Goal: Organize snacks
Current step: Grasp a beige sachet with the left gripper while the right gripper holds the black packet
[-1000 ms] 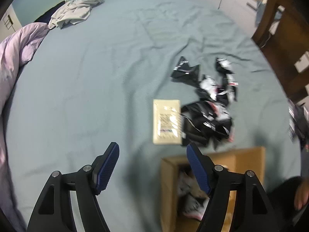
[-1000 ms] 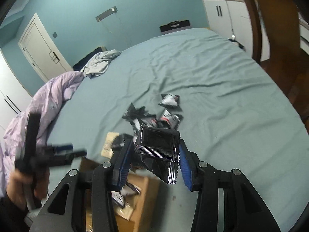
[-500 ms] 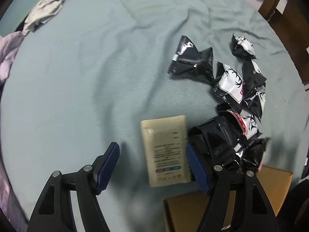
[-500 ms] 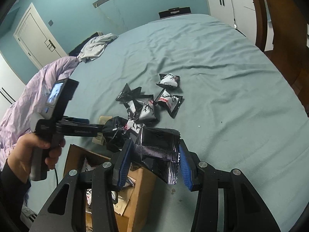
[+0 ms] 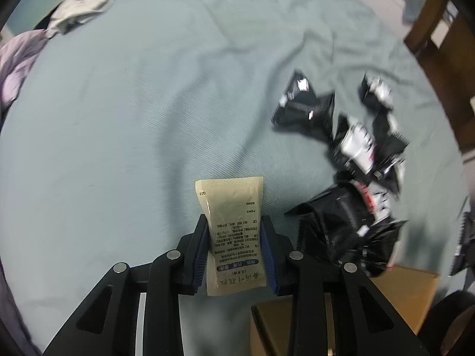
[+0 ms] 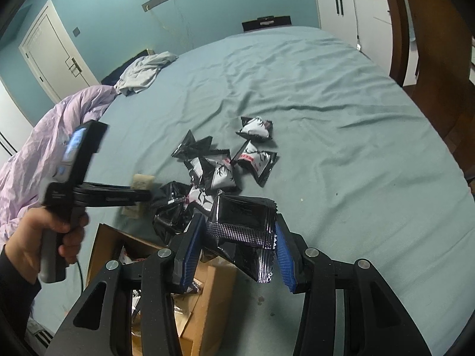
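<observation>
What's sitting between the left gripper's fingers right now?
The beige sachet, pinched between the left gripper fingers as they closed; left wrist view shows it.

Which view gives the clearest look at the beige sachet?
The left wrist view: the beige sachet fills the centre between the left gripper pads, print visible. The right wrist view shows only a blurred part of it behind that gripper.

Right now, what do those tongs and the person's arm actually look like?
Both tongs, left and right, are matte black angular frames with silver rivets and ribbed blue pads inside each finger. From the right view, the left tool has a black pistol-style handle, a small lit screen and a trailing black cable. The person's sleeve is dark.
</observation>
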{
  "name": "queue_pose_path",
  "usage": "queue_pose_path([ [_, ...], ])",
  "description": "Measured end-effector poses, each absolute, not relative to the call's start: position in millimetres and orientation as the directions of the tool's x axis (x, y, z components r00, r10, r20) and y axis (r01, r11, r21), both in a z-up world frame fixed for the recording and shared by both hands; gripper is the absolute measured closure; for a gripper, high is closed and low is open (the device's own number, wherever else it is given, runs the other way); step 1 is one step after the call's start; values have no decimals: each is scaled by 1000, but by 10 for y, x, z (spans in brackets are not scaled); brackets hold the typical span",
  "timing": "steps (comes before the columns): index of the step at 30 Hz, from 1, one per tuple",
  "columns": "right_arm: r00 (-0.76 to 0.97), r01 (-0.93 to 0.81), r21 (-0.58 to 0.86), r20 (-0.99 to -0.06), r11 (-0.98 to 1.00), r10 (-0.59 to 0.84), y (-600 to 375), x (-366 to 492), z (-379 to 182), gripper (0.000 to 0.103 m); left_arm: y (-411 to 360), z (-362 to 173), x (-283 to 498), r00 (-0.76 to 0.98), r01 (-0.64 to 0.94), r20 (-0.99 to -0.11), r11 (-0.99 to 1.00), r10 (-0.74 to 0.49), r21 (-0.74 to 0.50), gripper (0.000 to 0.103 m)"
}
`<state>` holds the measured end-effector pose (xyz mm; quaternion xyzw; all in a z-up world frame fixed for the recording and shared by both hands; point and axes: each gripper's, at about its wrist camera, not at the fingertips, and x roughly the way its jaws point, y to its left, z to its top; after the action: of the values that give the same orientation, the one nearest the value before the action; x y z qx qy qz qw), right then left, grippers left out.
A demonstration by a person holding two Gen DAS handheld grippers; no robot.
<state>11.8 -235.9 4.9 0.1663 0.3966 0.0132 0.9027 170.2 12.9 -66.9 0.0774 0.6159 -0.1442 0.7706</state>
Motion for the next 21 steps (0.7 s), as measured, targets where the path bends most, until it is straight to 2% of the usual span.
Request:
queue_pose_path([
  [5, 712, 103, 325, -684, 940, 159, -2398, 59, 80, 59, 361, -47, 1489, 294, 287, -937, 953, -188, -101, 72],
  [11, 697, 107, 349, -695, 931, 180, -2438, 68, 60, 59, 306, 635, 844, 362, 385, -887, 913, -288, -139, 72],
  [15, 702, 99, 363, -686, 926, 193, -2454, 56, 88, 59, 136, 714, 465, 348, 451, -875, 879, -335, -157, 71],
  [18, 706, 93, 364, -681, 927, 197, -2449, 50, 95, 59, 17, 500, 217, 302, 484, -893, 861, -334, -158, 71],
  [21, 701, 93, 348, -688, 933, 187, -2426, 52, 85, 59, -92, 175, 123, 261, 490, -925, 864, -276, -119, 71],
])
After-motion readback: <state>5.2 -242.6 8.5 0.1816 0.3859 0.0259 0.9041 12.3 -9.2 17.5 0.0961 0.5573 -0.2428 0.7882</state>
